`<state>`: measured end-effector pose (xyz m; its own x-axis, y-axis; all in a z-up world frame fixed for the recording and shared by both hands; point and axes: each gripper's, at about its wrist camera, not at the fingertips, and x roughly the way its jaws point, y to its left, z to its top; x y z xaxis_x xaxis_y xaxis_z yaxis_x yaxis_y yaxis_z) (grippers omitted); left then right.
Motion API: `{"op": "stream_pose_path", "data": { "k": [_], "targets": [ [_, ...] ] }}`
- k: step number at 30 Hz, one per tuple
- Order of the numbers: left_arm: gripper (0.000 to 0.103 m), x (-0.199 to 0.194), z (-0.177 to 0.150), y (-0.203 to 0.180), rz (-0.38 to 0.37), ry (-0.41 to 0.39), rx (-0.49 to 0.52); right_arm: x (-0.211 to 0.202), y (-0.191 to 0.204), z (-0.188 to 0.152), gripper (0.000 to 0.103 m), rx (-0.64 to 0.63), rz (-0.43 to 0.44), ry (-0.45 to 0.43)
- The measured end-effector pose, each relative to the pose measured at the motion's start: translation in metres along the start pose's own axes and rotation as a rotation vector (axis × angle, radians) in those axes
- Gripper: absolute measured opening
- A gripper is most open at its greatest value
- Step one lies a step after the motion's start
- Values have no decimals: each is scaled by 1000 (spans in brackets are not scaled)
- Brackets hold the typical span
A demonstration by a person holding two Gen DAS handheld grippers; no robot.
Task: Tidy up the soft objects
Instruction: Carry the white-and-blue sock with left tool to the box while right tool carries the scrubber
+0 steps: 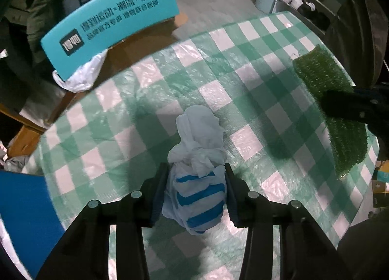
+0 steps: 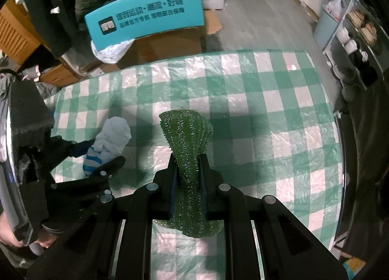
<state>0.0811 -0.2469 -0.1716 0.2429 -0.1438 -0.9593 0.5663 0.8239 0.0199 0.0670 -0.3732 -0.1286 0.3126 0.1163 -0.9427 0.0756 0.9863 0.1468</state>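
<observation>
Left gripper (image 1: 195, 192) was clamped on a white bundle with blue stripes (image 1: 198, 173), above the green-checked tablecloth (image 1: 255, 80). Right gripper (image 2: 187, 177) pinched a green turf-like mat (image 2: 188, 139), its upper part standing up between the jaws

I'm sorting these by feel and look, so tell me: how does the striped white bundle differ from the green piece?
The striped white bundle is crumpled fabric, white with blue stripes at one end; the green piece is a flat, bristly green sheet, like fake turf. The bundle is lumpy and rounded; the green piece folds and bends. The left gripper clamps the bundle; the right gripper pinches the green piece. Both are soft, held above the checked tablecloth.
</observation>
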Motion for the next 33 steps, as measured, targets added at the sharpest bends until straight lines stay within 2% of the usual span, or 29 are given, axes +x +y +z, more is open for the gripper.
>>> {"op": "stream_pose_path", "data": {
  "k": [11,21,33],
  "targets": [
    [43,-51,-17,22,49,-59,-14,-24,25,-8,14,-54,18,-32],
    [43,-104,-46,42,67,-114,-55,-49,52,-20,14,-115,67,-58],
    [43,-131,-80,63,124,-151,-81,-71,93,-33,14,-208,115,-84]
  ]
}}
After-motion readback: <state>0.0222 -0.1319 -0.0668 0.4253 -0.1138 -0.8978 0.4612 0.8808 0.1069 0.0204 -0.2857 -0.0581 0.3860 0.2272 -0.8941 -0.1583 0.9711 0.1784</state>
